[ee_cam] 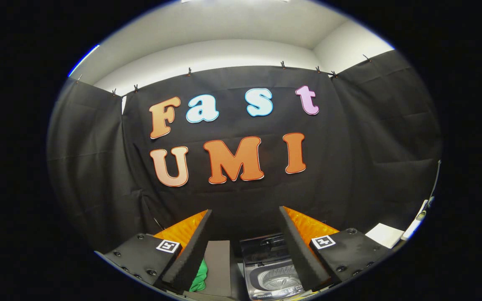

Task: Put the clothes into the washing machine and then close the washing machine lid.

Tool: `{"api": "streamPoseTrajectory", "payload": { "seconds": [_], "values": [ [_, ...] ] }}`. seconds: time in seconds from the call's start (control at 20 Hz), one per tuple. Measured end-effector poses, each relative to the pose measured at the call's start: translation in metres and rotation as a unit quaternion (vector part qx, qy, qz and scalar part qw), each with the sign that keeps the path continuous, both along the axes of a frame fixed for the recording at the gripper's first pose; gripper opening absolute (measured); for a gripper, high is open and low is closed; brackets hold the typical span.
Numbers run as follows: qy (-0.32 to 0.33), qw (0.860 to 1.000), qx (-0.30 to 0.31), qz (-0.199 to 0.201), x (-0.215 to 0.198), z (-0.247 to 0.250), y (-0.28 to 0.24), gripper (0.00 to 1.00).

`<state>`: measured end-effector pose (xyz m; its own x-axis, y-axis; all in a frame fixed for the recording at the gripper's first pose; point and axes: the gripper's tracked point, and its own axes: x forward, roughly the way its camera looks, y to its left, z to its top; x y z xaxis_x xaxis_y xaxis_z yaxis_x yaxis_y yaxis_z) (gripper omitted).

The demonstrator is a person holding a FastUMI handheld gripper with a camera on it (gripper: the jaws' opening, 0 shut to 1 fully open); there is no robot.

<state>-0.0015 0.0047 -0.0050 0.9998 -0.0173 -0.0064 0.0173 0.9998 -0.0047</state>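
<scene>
Gripper view: gripper point(245, 221) held high and level, aimed at the black cloth wall point(241, 200). Fingers point(191, 251) spread wide apart, nothing between them, nothing held.

Down at 6 o'clock, between and below the fingertips: a small washing machine point(272, 271), lid point(266, 246) up and tipped back toward 12 o'clock, drum opening point(278, 279) facing upward, ribbed drum floor visible inside. Long axis of the machine running from 6 toward 12 o'clock, away from the gripper.

At 7 o'clock of the machine, tucked against the inner edge of the left finger: green clothes point(199, 276), a crumpled bunch, long axis roughly 12 to 6, partly hidden by that finger. Lying beside a grey box point(219, 267), outside the machine.

Far off at 3 o'clock of the right finger: a white sheet point(385, 234) lying flat.
</scene>
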Motion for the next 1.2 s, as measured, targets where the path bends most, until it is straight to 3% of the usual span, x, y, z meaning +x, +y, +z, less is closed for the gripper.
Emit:
{"api": "streamPoseTrajectory", "payload": {
  "seconds": [0.2,0.7,0.9,1.2],
  "values": [
    [0.002,1.0,-0.002,0.003,0.003,-0.003,0.008,0.99],
    [0.053,0.996,-0.012,0.065,0.014,-0.048,0.085,0.98],
    [0.082,0.991,-0.018,0.103,0.017,-0.075,0.126,0.99],
    [0.144,0.981,-0.038,0.127,0.026,-0.135,0.175,0.99]
  ]
}}
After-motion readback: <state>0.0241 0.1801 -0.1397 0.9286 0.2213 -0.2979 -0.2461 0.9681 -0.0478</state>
